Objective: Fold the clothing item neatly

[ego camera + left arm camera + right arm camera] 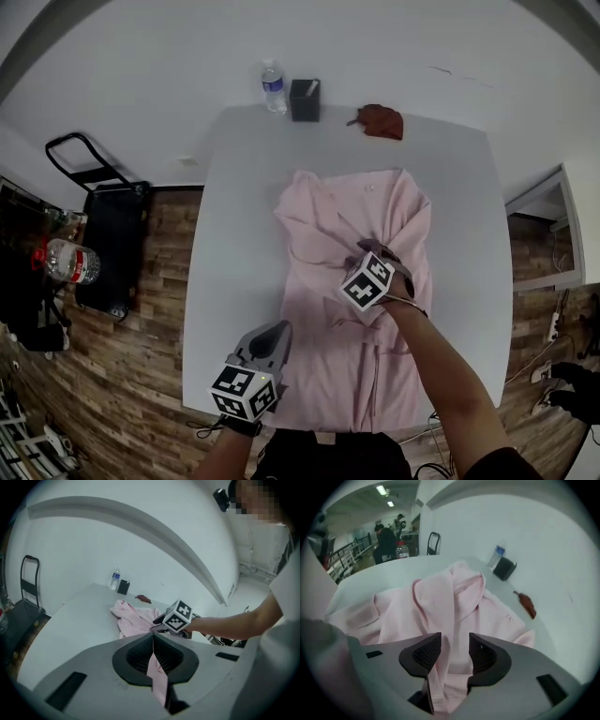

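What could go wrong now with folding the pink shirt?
1. The right gripper has its jaws apart with a fold of the pink shirt between them. Lifting before they close could drop the fold.
2. The left gripper is shut on only a thin strip of the shirt's edge, so a tug might pull it free.
3. The shirt's far left side is bunched up, so folding now may trap wrinkles.
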The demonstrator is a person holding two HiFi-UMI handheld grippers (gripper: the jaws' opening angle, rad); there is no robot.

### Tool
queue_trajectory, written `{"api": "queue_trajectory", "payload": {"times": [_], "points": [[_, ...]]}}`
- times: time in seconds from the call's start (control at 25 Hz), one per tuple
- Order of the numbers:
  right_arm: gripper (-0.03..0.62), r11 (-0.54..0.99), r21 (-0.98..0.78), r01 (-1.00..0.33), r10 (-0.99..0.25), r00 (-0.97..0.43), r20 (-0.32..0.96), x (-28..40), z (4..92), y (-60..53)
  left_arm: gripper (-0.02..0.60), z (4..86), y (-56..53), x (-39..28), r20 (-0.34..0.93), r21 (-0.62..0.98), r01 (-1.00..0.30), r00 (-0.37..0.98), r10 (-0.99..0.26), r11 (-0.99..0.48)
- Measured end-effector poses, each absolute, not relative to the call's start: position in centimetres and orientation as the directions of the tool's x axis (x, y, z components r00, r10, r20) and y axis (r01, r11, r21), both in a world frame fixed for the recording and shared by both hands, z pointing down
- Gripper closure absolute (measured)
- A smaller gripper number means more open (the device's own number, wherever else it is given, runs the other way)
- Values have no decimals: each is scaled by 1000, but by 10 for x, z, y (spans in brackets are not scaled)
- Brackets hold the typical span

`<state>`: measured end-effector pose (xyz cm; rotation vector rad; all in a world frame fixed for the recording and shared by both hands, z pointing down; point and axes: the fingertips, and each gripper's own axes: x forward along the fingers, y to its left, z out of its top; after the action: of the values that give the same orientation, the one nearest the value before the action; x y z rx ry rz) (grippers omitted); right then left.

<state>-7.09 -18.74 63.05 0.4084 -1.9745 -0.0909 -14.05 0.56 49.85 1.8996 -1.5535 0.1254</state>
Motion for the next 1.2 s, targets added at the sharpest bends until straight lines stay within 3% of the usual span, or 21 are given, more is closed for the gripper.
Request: {"api": "queue_trajectory", "payload": {"times": [0.12, 0.24, 0.32, 0.44, 0.56, 0.68, 0.84, 1.04, 1.2], "points": [[428, 952, 261, -161, -307, -482, 821, -86, 611, -149, 574, 499, 1, -144, 463, 427, -902, 281, -840, -67], [430, 989, 143, -29, -141, -437, 888, -77, 648, -111, 575, 495, -8, -141, 444, 402, -909, 301, -844, -112], [430, 991, 136, 9, -118, -446, 887, -73, 650, -107, 575, 492, -11, -134, 433, 387, -910, 319, -843, -145], [428, 993, 92, -72, -117, -611, 783, -64, 592, -104, 574, 493, -4, -129, 428, 376, -913, 324, -844, -160], [428, 965, -142, -219, -69, -741, 668, -4, 540, -82, 574, 499, 23, -131, 436, 393, -908, 323, -840, -145], [428, 852, -358, -382, -79, -770, 633, 83, 529, -53, 574, 515, 59, -132, 450, 427, -891, 354, -820, -151], [428, 687, -481, -545, -87, -719, 690, 182, 558, 16, 574, 546, 106, -129, 476, 453, -864, 443, -760, -219], [428, 599, -550, -582, -7, -690, 723, 235, 597, 105, 572, 562, 161, -110, 519, 457, -858, 472, -712, -235], [428, 616, -567, -548, 23, -706, 708, 242, 605, 139, 552, 565, 206, -89, 540, 448, -871, 445, -714, -204]]}}
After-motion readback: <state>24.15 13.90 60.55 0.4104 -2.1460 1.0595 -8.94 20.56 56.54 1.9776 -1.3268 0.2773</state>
